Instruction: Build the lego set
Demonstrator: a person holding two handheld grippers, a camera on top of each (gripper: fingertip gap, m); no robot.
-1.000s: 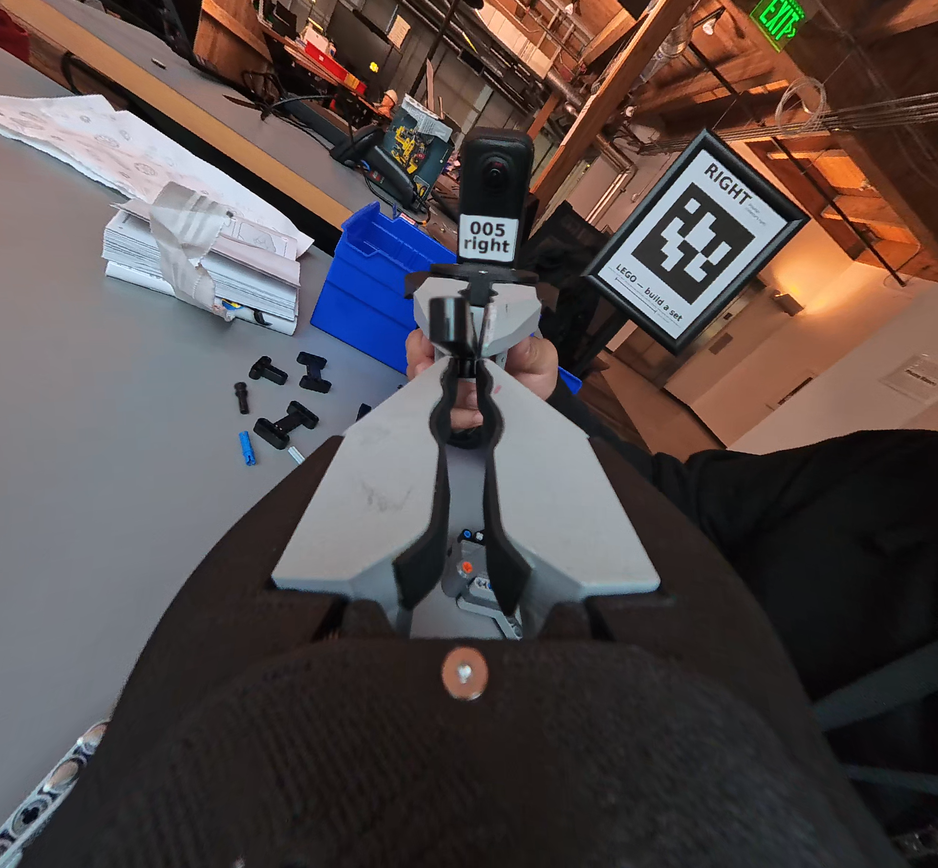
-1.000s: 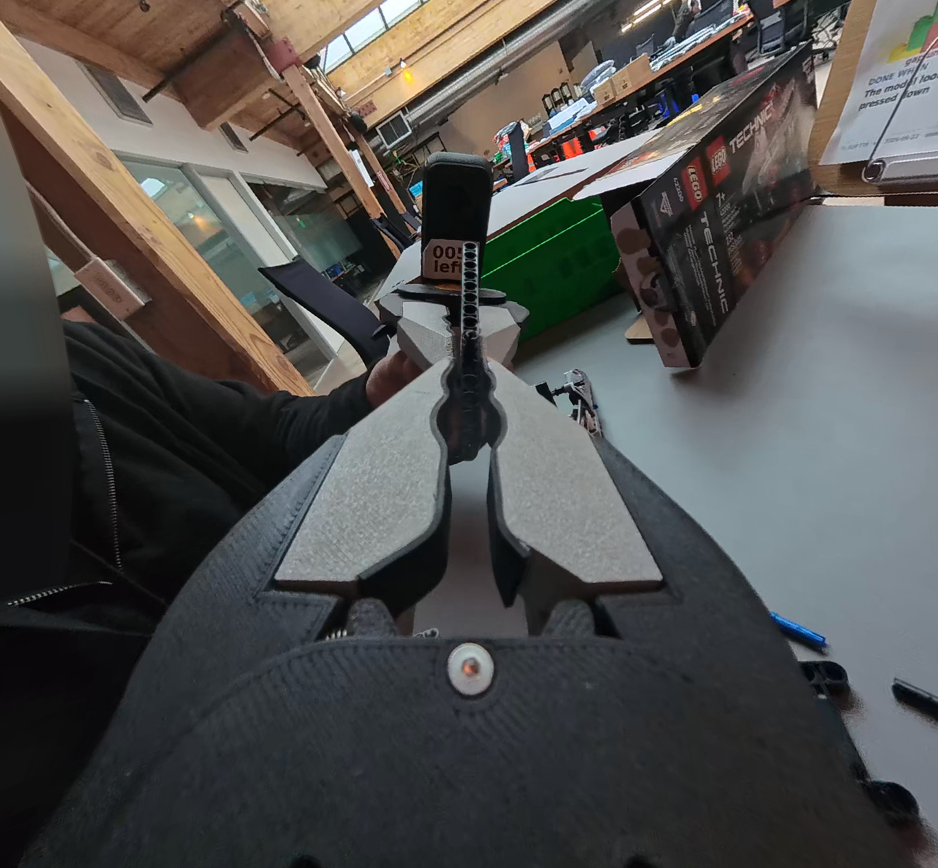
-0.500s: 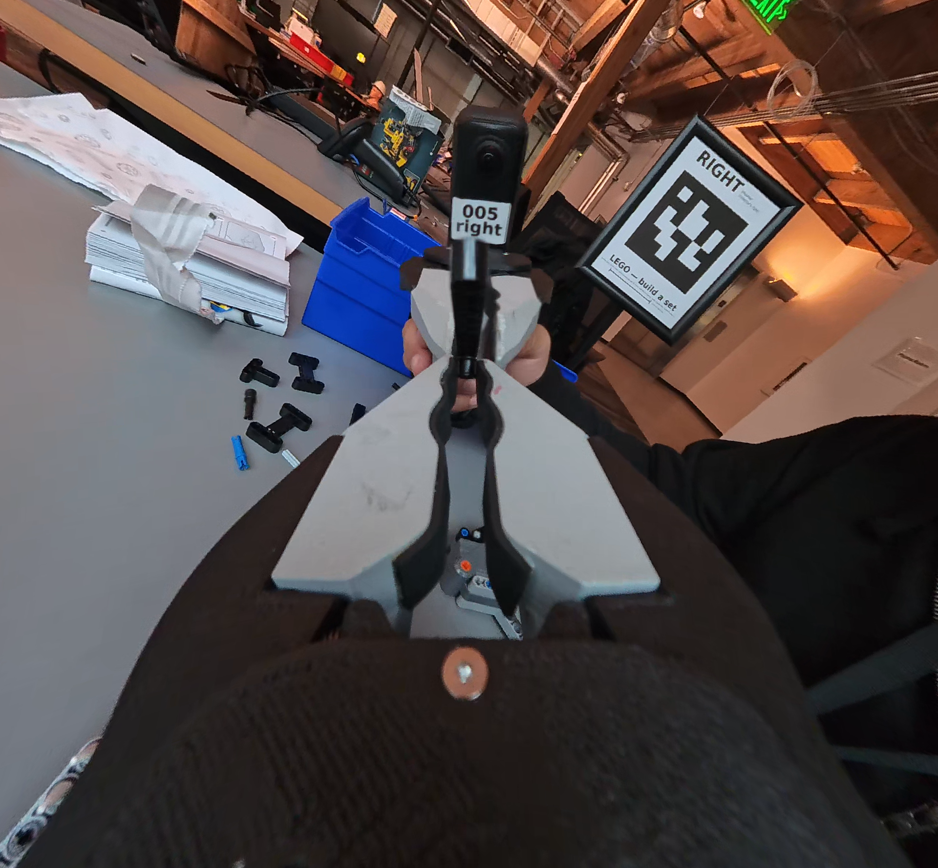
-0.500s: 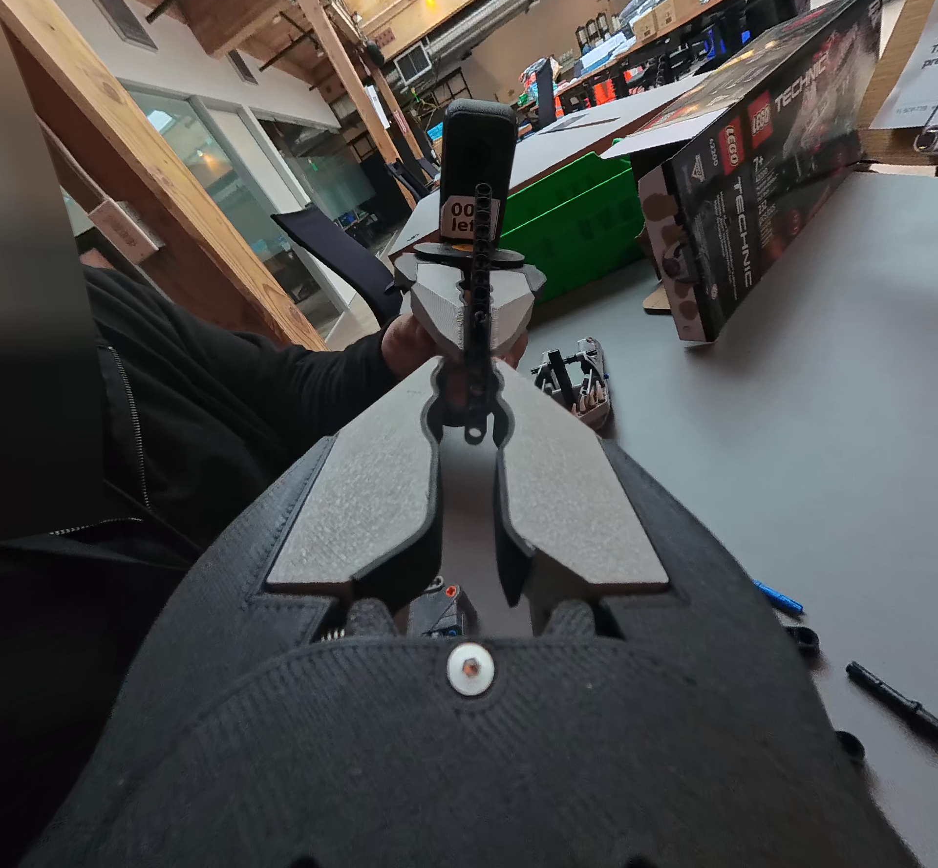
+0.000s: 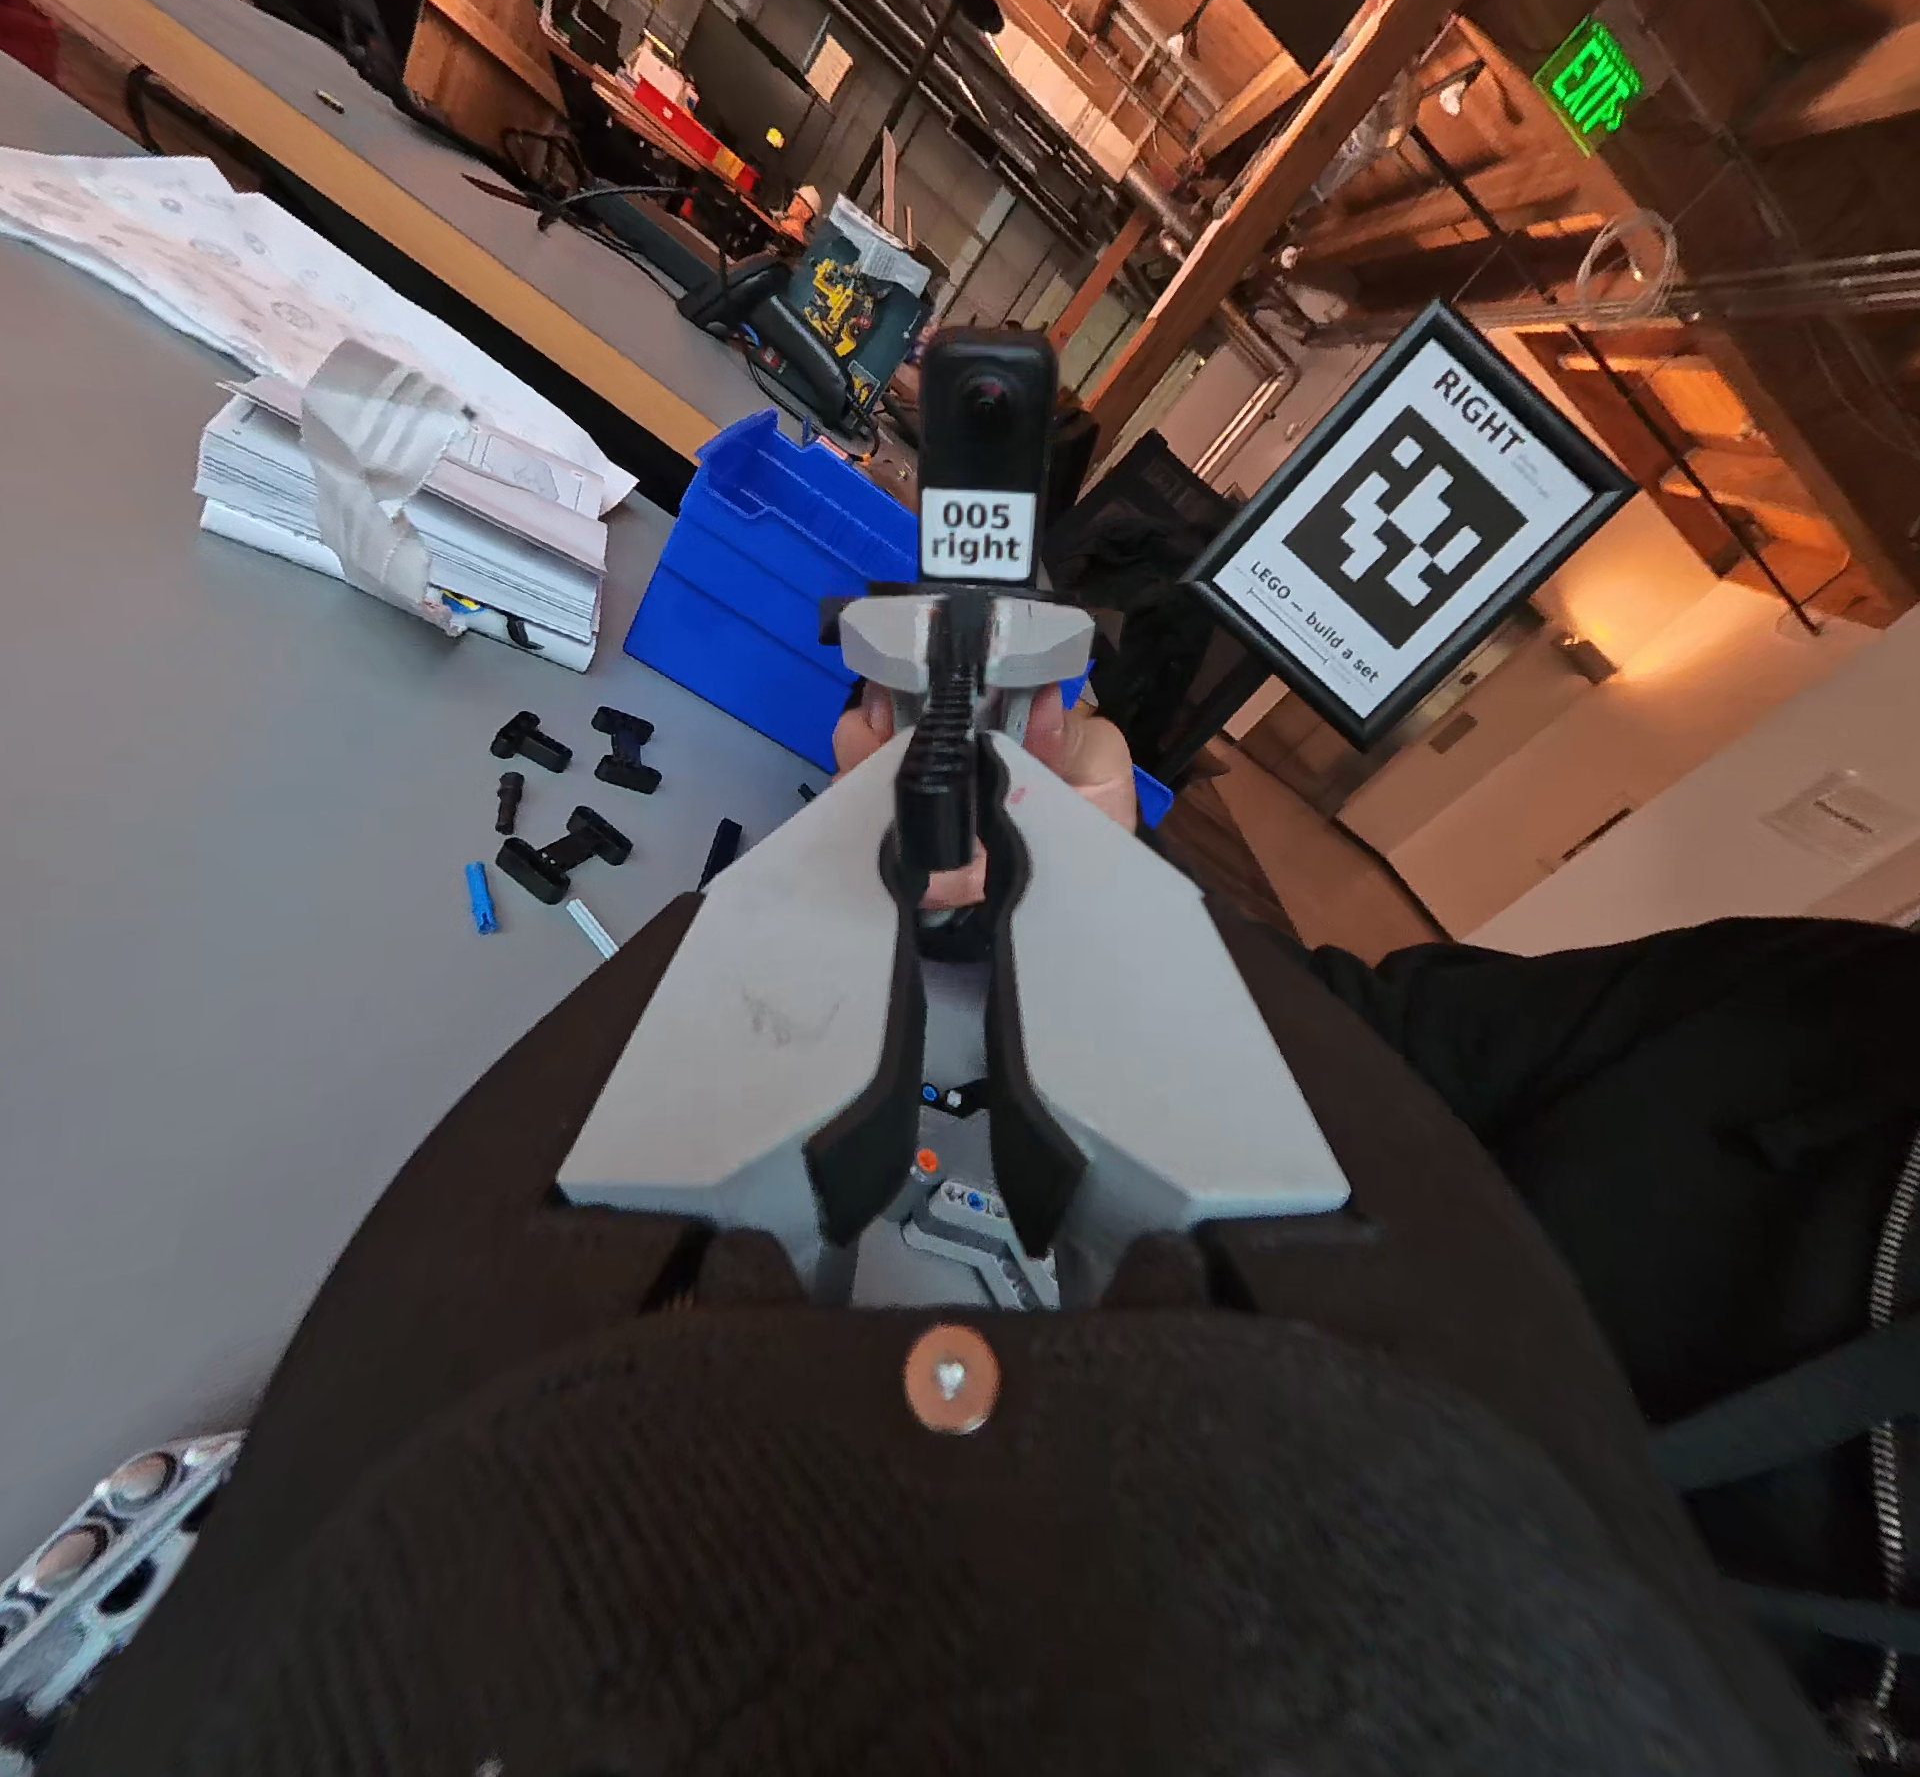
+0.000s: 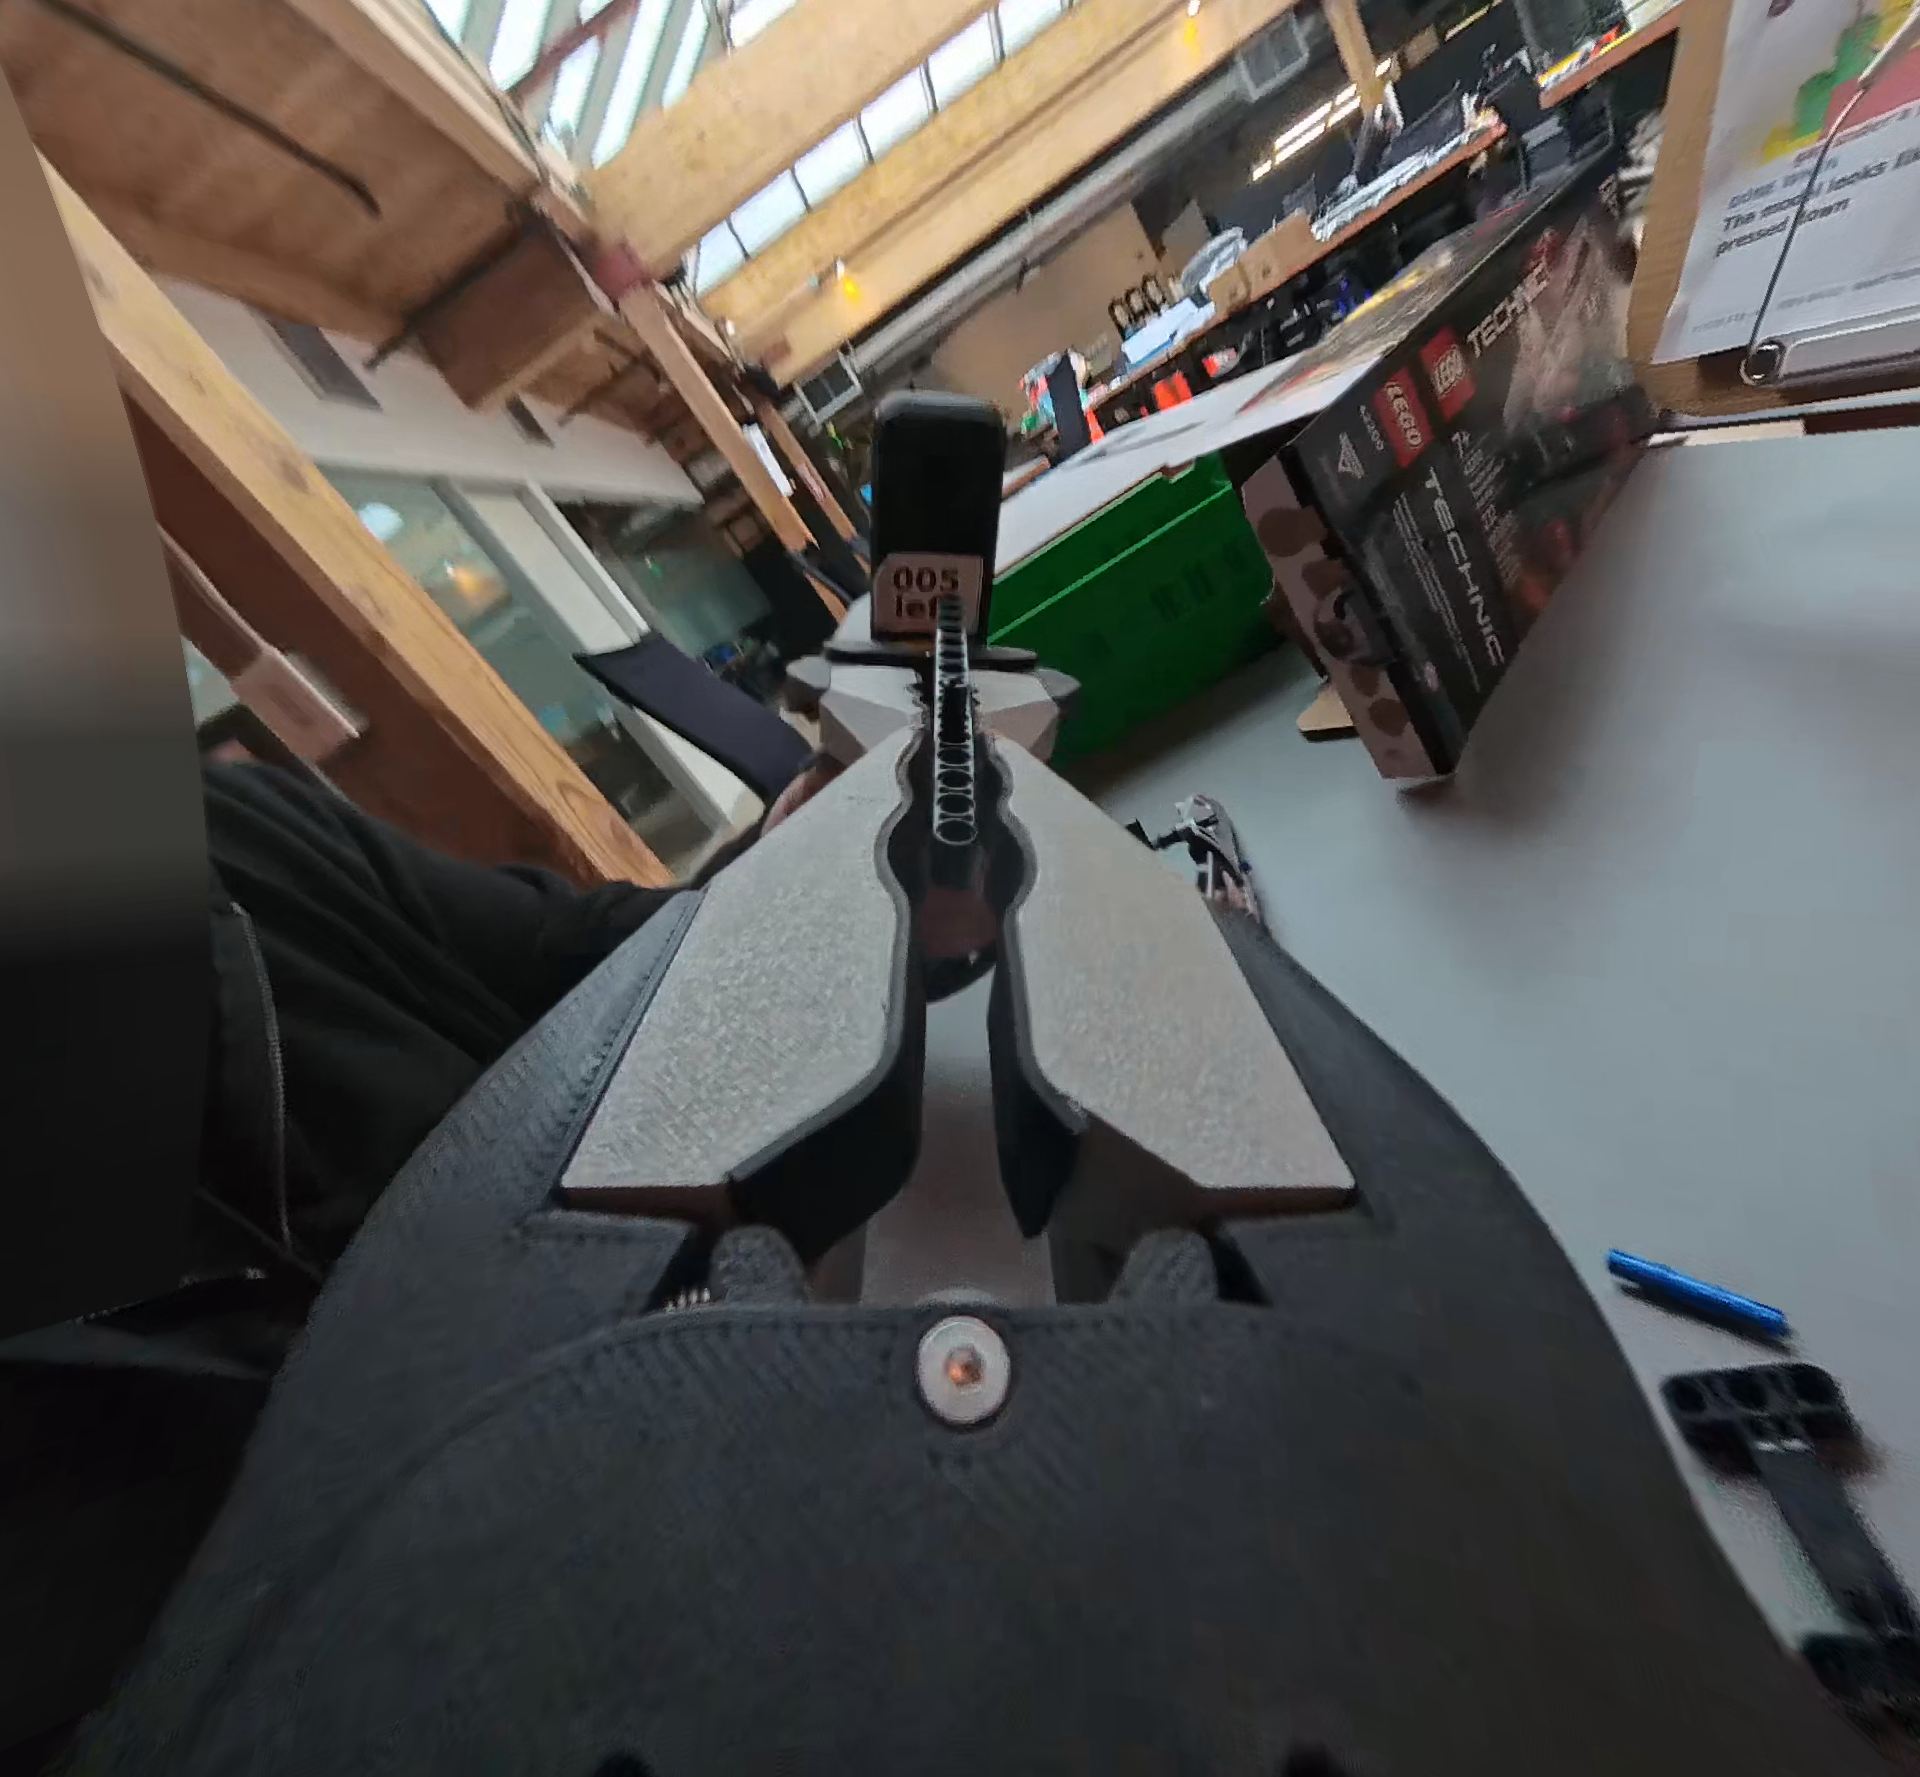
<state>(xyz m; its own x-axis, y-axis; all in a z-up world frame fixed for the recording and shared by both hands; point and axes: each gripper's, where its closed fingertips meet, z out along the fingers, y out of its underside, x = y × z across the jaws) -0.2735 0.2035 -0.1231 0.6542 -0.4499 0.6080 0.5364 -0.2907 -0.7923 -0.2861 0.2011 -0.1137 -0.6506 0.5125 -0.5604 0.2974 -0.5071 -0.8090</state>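
I have both grippers raised off the grey bench [image 5: 260, 1000], facing each other tip to tip at the centre of each frame. The left gripper [image 5: 948, 834] is clamped on one end of a long black holed beam [image 5: 940, 771], and the right gripper [image 6: 954, 828] is clamped on the other end of it; in the right wrist view I see the beam's row of holes running straight up the middle toward the opposite gripper.

In the left wrist view, loose black connector pieces [image 5: 566, 792] and a small blue pin [image 5: 480, 896] lie on the bench at centre left, just below a blue bin [image 5: 748, 584] and a stack of instruction booklets [image 5: 416, 522]. A partly built grey assembly [image 5: 94, 1561] shows at the lower left edge.

In the right wrist view, the set's box [image 6: 1455, 522] leans at upper right beside a green bin [image 6: 1132, 584]. A blue axle [image 6: 1694, 1296] and a black frame piece [image 6: 1766, 1436] lie at lower right.
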